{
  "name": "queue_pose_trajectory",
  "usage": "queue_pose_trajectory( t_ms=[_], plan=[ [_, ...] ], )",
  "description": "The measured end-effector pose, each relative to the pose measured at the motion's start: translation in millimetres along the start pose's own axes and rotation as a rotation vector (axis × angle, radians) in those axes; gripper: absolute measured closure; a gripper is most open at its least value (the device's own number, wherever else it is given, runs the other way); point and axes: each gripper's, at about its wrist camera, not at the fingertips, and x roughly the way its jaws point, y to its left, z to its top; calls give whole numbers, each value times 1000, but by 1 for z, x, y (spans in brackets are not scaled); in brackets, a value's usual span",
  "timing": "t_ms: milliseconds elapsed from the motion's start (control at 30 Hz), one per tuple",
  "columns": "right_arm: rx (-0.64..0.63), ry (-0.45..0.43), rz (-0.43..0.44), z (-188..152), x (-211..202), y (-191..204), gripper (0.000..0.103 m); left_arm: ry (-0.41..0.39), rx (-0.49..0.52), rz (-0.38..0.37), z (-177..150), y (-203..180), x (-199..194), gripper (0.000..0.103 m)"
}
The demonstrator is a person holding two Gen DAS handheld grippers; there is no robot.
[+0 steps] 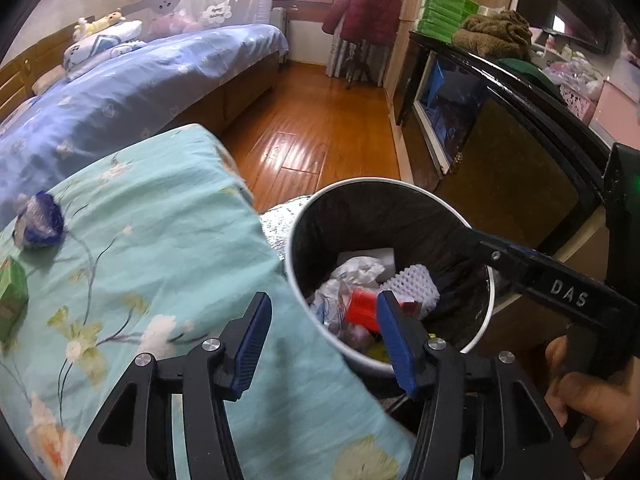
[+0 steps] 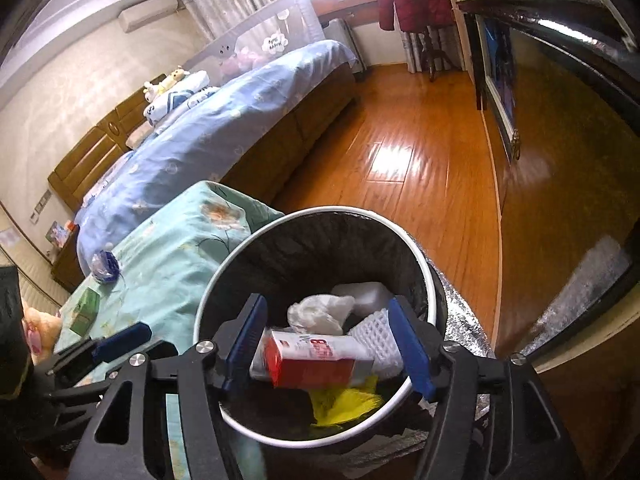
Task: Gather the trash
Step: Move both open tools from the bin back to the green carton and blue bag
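While the left gripper [image 1: 322, 334] hangs with its jaws spread and nothing between them, straddling the near rim of the round white-rimmed bin with a black liner [image 1: 490, 304], the left wrist view shows two pieces left on the teal floral cloth-covered table [image 1: 160, 240]: a crumpled blue-and-clear plastic wrapper [image 1: 38, 220] at nine o'clock and a small green carton [image 1: 12, 300] just below it. Both lie well apart from the bin.

From the right wrist view, the right gripper [image 2: 328, 344] sits over the bin mouth, jaws released; a red-and-white rectangular carton [image 2: 312, 360], blurred, lies between the fingers, seemingly just dropped among white crumpled paper [image 2: 318, 312] and yellow plastic [image 2: 344, 400]. Judging by this, a drop-off is finishing; the next move calls for reaching towards nine o'clock for the wrapper, light and crushable.
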Motion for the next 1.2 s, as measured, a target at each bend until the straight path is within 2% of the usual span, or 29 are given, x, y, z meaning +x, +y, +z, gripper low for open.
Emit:
queue_pose_trajectory(
  t_ms=[100, 167, 567, 800, 967, 1200],
  plan=[
    [10, -10, 20, -2, -6, 6, 27, -17, -28, 4, -12, 10, -14, 48],
    [13, -14, 35, -5, -10, 11, 25, -27, -45, 12, -20, 17, -22, 47],
    [-59, 4, 192, -30, -13, 78, 24, -69, -176, 91, -76, 69, -78, 45],
    [-131, 45, 276, -46, -1, 122, 7, -103, -238, 157, -96, 104, -112, 38],
    [-179, 75, 304, -52, 9, 147, 3, -119, -270, 206, -113, 127, -134, 31],
    [-215, 112, 331, -58, 27, 173, 2, -117, -321, 254, -126, 162, -150, 31]
  ],
)
